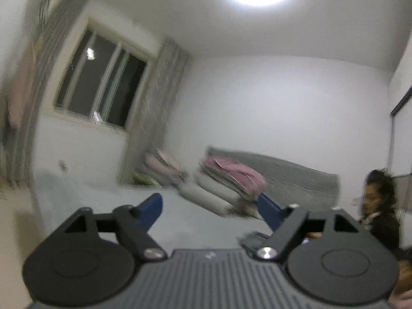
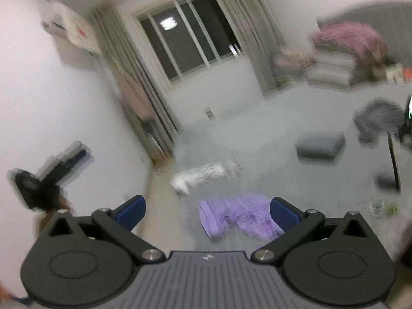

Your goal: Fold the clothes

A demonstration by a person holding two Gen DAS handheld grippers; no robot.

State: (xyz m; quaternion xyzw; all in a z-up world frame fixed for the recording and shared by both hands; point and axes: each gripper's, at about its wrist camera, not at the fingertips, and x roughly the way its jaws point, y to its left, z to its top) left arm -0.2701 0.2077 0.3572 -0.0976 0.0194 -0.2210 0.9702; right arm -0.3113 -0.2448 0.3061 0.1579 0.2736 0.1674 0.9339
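The left hand-held gripper (image 1: 209, 207) points level across the bed (image 1: 180, 221), its blue fingers spread with nothing between them, facing a far stack of folded bedding (image 1: 226, 180). The right hand-held gripper (image 2: 207, 212) tilts downward, spread wide and empty, above a crumpled purple garment (image 2: 239, 219) lying near on the bed. A white garment (image 2: 203, 175) lies just beyond, and a folded grey garment (image 2: 320, 144) farther right.
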